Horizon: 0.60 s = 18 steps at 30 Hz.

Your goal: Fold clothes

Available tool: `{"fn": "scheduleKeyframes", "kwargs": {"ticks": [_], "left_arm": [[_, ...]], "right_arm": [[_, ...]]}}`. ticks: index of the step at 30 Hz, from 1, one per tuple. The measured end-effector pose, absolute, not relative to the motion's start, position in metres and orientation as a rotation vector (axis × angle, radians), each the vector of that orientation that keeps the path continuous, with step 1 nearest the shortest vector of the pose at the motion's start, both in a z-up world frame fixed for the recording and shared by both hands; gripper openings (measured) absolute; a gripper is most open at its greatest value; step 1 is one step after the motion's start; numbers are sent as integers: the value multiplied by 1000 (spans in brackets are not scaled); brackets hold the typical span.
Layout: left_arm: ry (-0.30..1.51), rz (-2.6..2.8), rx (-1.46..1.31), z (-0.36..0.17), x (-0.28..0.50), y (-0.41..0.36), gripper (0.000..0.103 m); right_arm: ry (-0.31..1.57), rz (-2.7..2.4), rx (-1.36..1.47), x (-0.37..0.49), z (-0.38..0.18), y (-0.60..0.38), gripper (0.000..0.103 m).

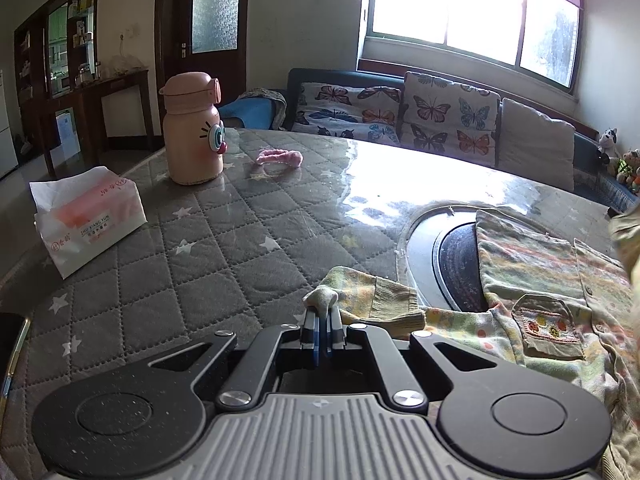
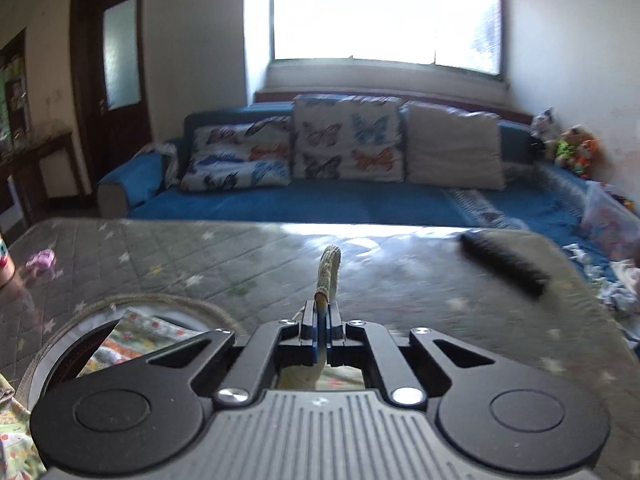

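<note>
A small patterned shirt (image 1: 552,280) in pale green, with stripes and a chest pocket, lies on the grey quilted table (image 1: 224,232), partly over a round inset burner (image 1: 452,264). My left gripper (image 1: 322,320) is shut on the shirt's sleeve (image 1: 376,300), near the ribbed cuff, low over the table. My right gripper (image 2: 322,316) is shut on a ribbed edge of the shirt (image 2: 329,272), which sticks up past the fingers. More of the shirt (image 2: 136,336) lies lower left in the right wrist view.
A pink bottle (image 1: 194,128), a tissue pack (image 1: 88,216) and a pink hair band (image 1: 280,158) sit at the table's left. A black remote (image 2: 504,264) lies at the right. A blue sofa (image 2: 320,200) with cushions stands behind the table.
</note>
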State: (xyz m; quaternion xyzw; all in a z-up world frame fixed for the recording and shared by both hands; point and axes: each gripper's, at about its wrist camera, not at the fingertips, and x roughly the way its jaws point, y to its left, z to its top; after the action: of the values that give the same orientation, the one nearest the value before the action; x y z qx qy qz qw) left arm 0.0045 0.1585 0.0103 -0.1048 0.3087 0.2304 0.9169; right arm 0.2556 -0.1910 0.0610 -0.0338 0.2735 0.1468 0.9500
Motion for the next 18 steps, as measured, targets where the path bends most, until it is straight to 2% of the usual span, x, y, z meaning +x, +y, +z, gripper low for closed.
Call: {"fn": "scheduleKeyframes", "kwargs": {"ticks": [8,12,18], "left_arm": [[624,479,-208,12,-3,153,4],[625,481,-210,13,-9,150,4],[645,483,-209,13,-15,149,4]], "right_arm": [[476,89,-5,183,92,-312,3],[502,9,14,148,79,-354,3],[631,-102,59,116,26,-409,6]]}}
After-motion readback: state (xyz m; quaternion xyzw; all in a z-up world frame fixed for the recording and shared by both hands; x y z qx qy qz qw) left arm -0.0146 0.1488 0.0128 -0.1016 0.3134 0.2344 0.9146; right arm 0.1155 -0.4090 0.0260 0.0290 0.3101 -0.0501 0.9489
